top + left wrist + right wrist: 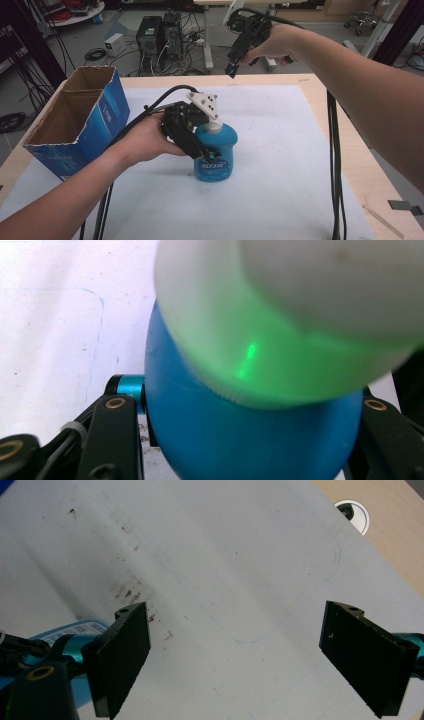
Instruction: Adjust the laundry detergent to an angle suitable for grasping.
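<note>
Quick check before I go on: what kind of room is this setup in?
Probably a lab or workshop, not a home: two desktop computer towers stand on the floor among loose cables, beyond a wooden table covered by a marked white sheet.

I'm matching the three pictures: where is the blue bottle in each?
High view: blue bottle stands at centre, gripped by the left gripper.
Left gripper view: fills the middle, white cap nearest.
Right gripper view: a sliver at lower left.
Shared landmark: the white mat.
</note>
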A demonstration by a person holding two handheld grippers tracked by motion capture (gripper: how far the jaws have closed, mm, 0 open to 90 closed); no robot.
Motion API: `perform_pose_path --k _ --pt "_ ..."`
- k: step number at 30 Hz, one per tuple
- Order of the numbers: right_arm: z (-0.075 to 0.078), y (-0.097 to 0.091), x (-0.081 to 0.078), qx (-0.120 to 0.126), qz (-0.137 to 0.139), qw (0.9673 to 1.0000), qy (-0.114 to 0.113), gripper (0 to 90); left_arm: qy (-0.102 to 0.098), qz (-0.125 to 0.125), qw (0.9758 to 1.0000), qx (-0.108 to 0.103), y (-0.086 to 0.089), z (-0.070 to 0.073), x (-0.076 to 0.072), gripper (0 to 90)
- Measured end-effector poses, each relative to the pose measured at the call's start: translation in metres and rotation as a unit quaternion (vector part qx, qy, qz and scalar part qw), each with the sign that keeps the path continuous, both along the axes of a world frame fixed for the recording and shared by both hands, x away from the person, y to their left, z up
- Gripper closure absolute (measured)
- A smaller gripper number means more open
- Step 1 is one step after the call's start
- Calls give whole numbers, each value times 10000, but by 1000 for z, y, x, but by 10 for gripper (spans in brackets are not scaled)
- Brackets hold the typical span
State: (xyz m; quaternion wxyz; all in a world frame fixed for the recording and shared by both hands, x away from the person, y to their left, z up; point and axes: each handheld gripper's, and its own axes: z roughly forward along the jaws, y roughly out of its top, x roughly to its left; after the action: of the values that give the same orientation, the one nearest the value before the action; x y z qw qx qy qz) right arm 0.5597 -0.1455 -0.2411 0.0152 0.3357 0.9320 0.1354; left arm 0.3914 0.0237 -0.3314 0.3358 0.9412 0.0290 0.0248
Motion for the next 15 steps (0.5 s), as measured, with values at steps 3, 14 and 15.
perform_pose_path --k 3,14,15 --pt "-1 0 0 -7 15 10000 -4 125 -7 -5 10000 9 1 0 0 439" --pt "-2 2 -1 7 27 10000 12 125 130 236 9995 143 2 -5 -2 357" --pt "-2 2 -1 5 27 10000 7 125 80 269 9994 178 4 -3 -1 344"
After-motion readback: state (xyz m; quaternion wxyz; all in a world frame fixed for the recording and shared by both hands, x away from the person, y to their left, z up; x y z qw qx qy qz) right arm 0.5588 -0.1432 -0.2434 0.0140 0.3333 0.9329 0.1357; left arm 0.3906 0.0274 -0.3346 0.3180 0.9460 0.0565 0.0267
